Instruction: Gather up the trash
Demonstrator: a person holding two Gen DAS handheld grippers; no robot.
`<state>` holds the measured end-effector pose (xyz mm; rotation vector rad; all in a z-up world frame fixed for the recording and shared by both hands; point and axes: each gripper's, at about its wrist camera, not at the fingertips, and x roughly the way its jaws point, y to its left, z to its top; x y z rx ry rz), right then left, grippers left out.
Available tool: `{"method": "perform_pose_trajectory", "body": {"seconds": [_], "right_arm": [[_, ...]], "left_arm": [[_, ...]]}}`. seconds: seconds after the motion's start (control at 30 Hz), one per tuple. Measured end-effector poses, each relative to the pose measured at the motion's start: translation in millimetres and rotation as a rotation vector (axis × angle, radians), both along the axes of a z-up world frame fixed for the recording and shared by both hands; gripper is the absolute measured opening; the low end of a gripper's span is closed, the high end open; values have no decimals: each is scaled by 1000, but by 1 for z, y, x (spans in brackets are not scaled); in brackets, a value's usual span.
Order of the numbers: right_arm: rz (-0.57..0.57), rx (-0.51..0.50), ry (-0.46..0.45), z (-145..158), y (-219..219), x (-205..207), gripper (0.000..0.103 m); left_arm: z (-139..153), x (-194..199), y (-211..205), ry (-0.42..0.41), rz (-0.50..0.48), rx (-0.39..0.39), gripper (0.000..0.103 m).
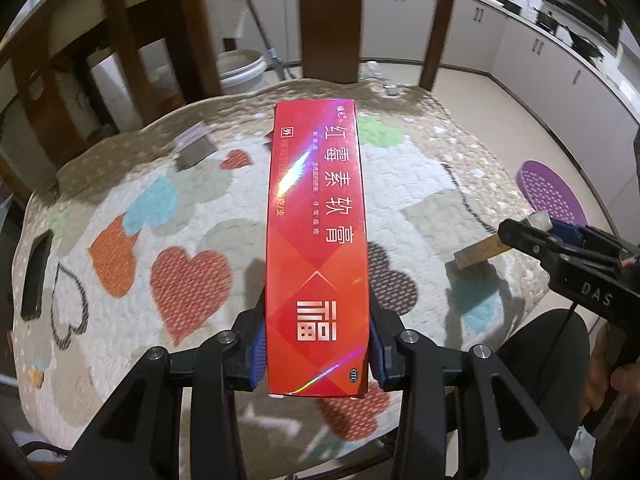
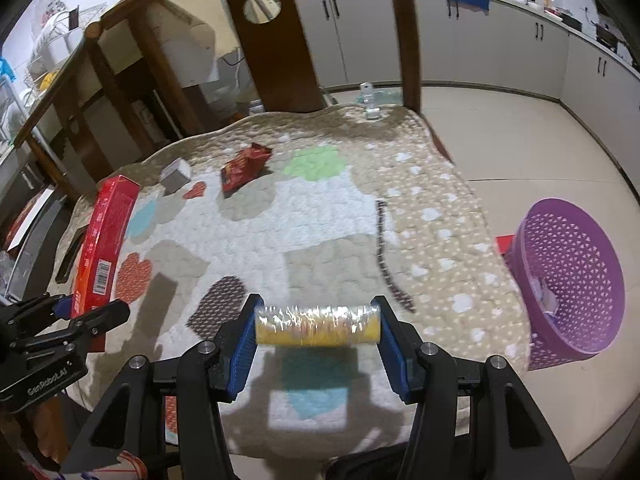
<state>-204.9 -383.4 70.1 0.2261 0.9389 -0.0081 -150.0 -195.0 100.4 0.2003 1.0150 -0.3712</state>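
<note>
My left gripper (image 1: pixel 317 354) is shut on a long red carton (image 1: pixel 318 240) with white print, held lengthwise above the quilted seat cushion (image 1: pixel 200 208). The same red carton (image 2: pixel 106 240) shows at the left of the right wrist view, in the left gripper (image 2: pixel 86 312). My right gripper (image 2: pixel 316 336) is shut on a shiny yellow wrapped pack (image 2: pixel 318 326), gripped across its ends. In the left wrist view the right gripper (image 1: pixel 520 232) carries that yellow pack (image 1: pixel 482 254) at the right. A purple mesh basket (image 2: pixel 576 276) stands on the floor to the right of the cushion, some white scrap inside.
On the cushion lie a red snack wrapper (image 2: pixel 244 166), a small grey box (image 2: pixel 176 174) and a small clear item (image 2: pixel 372 114) at the far edge. A wooden chair back (image 2: pixel 272 36) rises behind. Kitchen cabinets (image 2: pixel 500 48) line the far wall across the tiled floor (image 2: pixel 520 140).
</note>
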Motion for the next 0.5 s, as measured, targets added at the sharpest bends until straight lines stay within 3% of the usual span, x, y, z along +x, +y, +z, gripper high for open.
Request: {"method": "perform_pose_trajectory", "body": {"seconds": [0.5], "right_arm": [[-136,-24,-55,21,-78,-15,59]], "left_arm": [[7,2,-84,-25,-171,18,38]]}}
